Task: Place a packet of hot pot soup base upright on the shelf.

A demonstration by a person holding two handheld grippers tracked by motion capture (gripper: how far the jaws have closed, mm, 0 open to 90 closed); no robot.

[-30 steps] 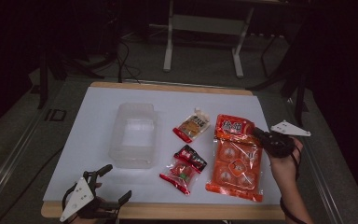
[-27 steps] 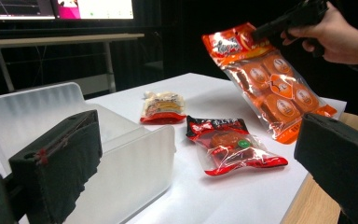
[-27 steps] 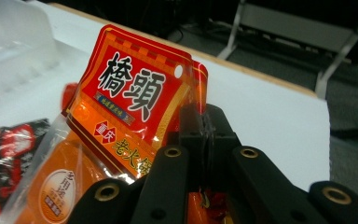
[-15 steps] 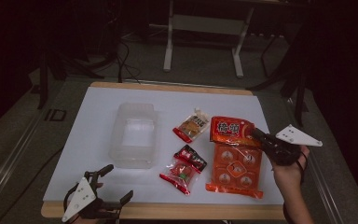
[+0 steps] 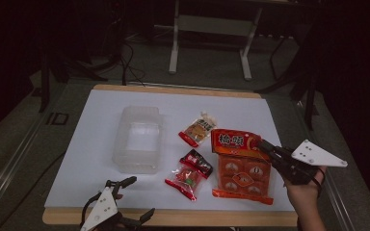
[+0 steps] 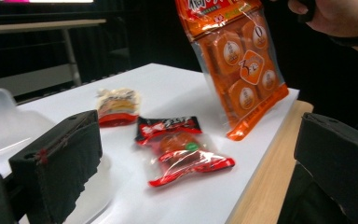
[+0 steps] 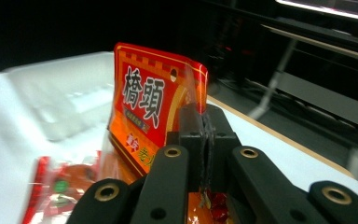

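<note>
Now the right gripper point(image 5: 266, 146) is clamped on the top edge of the orange pack point(image 5: 241, 166), lifting it over the table point(image 5: 101, 125). Near the front edge, the left gripper point(image 5: 132, 197) stands apart.

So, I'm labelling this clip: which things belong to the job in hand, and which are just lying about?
In hand, as far as I can judge:
- right gripper, jaws shut on the orange snack pack
- clear plastic container, probably

Lying about:
- small red packet
- yellow-and-red packet
- left gripper, open
</note>
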